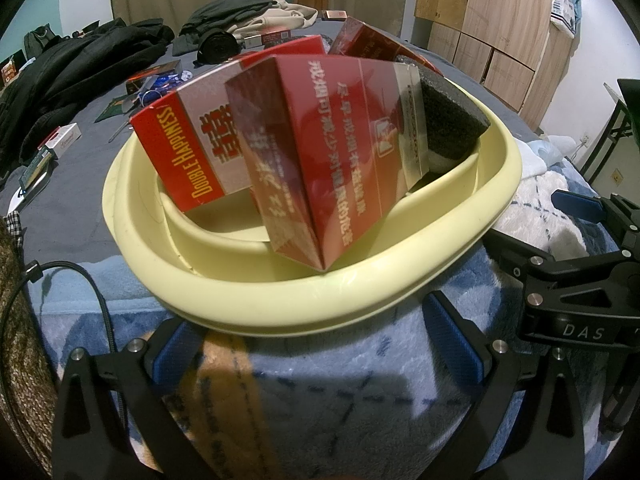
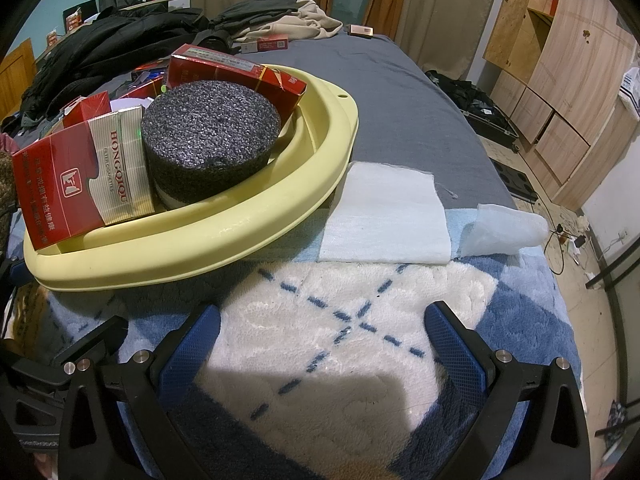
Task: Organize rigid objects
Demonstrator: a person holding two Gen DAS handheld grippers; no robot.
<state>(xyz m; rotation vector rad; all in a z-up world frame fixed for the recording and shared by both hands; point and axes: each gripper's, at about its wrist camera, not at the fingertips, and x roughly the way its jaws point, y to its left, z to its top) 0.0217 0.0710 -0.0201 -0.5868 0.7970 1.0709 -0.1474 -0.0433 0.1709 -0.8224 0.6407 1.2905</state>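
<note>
A pale yellow basin stands on a bed, holding several red cigarette cartons and a dark foam disc. A "Double Happiness" carton leans at its left; a red Hongqiqu carton tilts over the near rim. My left gripper is open just before the basin's near rim, with a tan strip lying by its left finger. My right gripper is open and empty over the blue-and-white blanket, right of the basin. It also shows in the left wrist view.
White cloths lie on the bed right of the basin. Dark clothes, small boxes and clutter cover the far left of the bed. Wooden cabinets stand at the right. A black cable runs at my left.
</note>
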